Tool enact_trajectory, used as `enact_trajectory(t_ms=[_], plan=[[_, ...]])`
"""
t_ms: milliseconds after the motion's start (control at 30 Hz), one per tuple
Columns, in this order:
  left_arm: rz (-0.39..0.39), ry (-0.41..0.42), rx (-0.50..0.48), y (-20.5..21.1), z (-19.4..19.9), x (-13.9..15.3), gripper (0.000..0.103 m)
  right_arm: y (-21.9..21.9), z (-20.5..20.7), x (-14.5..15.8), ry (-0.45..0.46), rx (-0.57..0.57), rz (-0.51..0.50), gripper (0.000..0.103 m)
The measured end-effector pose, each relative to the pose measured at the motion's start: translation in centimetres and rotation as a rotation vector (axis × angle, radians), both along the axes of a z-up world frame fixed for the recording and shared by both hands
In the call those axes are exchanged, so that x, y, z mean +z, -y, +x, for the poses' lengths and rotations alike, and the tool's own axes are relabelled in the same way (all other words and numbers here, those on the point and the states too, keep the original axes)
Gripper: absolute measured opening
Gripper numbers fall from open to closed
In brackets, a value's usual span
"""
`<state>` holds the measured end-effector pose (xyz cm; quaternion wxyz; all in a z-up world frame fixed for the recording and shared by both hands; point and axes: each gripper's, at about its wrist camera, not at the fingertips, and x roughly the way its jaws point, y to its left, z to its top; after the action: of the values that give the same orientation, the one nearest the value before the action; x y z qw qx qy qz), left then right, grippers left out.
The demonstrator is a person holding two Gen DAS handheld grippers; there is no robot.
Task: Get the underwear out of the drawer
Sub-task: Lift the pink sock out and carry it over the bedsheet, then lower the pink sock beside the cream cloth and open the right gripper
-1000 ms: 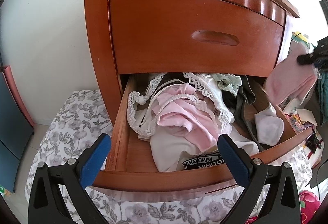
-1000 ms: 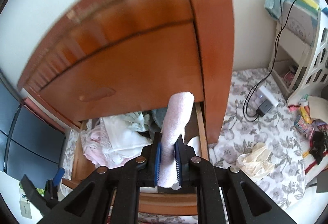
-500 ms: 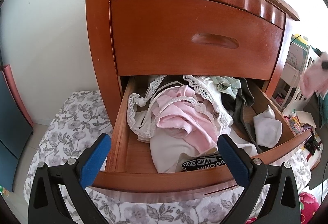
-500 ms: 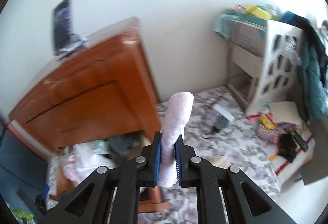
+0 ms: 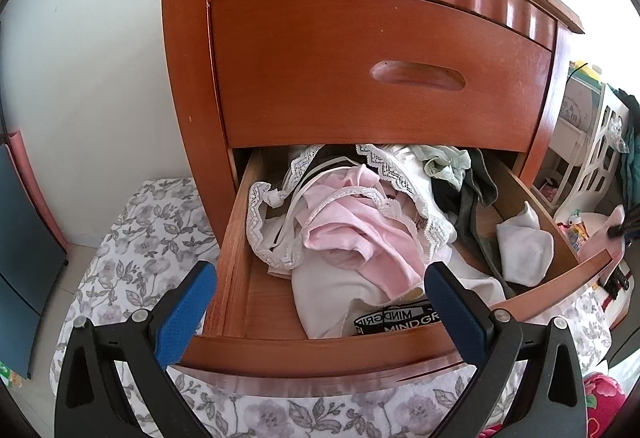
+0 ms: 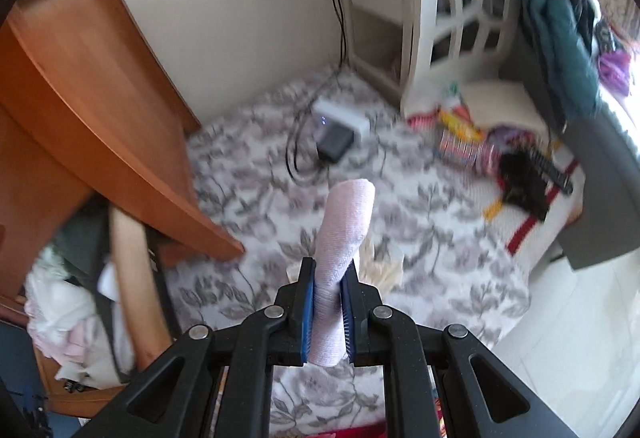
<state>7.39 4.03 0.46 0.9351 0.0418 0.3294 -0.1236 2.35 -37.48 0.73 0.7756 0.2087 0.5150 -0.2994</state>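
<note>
1. Right gripper [image 6: 328,312]: blue pads clamped tight on a rolled piece of pale pink underwear [image 6: 343,238], which sticks out forward between the fingers.
2. Held above the floral bedding [image 6: 420,238], to the right of the wooden nightstand [image 6: 92,85] and clear of the drawer; picture blurred there.
3. In the left wrist view, seen again at the far right edge as a small pink shape [image 5: 608,234] with a dark tip on it, beyond the front corner of the drawer.
4. Left gripper [image 5: 320,310]: fingers wide apart, nothing between the pads, hanging just in front of the open lower drawer [image 5: 320,354].
5. Inside the drawer: a heap of pink and white garments with lace edges [image 5: 352,226], a pale green piece [image 5: 446,163] at the back, dark clothing [image 5: 472,189] toward the right, a white folded piece [image 5: 524,250] near the right wall, and a black waistband with white letters [image 5: 396,320] at the front.
6. Upper drawer [image 5: 380,69] closed, with an oval recessed handle [image 5: 418,75].
7. On the bedding beyond the held piece: a white power strip with a dark adapter and black cables [image 6: 336,133], then a white lattice shelf [image 6: 472,9] with a teal garment [image 6: 560,37] hanging beside it.
</note>
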Motion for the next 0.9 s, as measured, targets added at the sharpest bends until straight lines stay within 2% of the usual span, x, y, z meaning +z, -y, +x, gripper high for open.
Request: enact_trajectory(t_ms=[333, 667, 733, 800, 867, 900], plan=[[0.021, 0.002, -0.003, 0.3, 0.0, 0.0, 0.103, -0.7, 2.2, -6.1, -0.094, 0.037, 0.051, 0.014], [0.021, 0.001, -0.004, 0.3, 0.0, 0.0, 0.103, -0.7, 2.8, -7.0, -0.129, 0.047, 0.026, 0.015], [0.022, -0.001, -0.005, 0.3, 0.0, -0.1, 0.103, -0.6, 2.8, -7.0, -0.138, 0.043, 0.023, 0.023], [0.021, -0.001, -0.003, 0.2, 0.0, -0.1, 0.103, -0.6, 2.7, -7.0, -0.154, 0.033, 0.007, 0.052], [0.018, -0.001, -0.002, 0.1, 0.0, 0.0, 0.103, -0.7, 2.7, -7.0, -0.168, 0.024, -0.020, 0.062], [0.017, -0.001, -0.002, 0.1, 0.0, 0.0, 0.103, -0.7, 2.7, -7.1, -0.168, 0.026, -0.026, 0.064]])
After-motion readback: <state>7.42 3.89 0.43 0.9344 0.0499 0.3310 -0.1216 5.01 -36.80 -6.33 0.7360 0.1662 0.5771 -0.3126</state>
